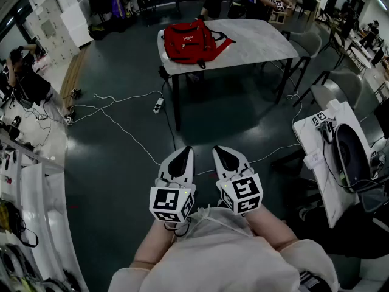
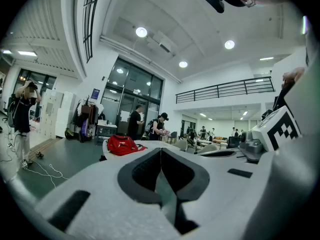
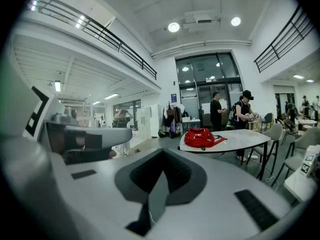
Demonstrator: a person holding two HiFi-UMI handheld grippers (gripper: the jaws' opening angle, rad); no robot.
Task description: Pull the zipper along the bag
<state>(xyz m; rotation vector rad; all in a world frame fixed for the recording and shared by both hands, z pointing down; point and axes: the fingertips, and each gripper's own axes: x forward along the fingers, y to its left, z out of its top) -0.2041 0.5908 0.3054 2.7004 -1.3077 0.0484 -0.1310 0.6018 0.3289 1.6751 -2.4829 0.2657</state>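
The red bag point(image 1: 193, 41) is on the table point(image 1: 255, 44), well ahead of my fingers across open floor, with its long side crosswise to me. The left gripper point(image 1: 181, 153) and right gripper point(image 1: 222, 152) sit close to my chest, jaws pressed together on nothing. Neither looks nearer. The head view shows that gap. The gripper views just give the bag side-on, and I can't spot the zipper anywhere.

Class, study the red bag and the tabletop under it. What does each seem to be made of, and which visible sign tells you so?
Bag: probably woven synthetic fabric with a matt finish; it slumps in soft folds and creases. Tabletop: pale, smooth and faintly mottled like marble; it could be stone or a printed laminate, and the look cannot settle which.
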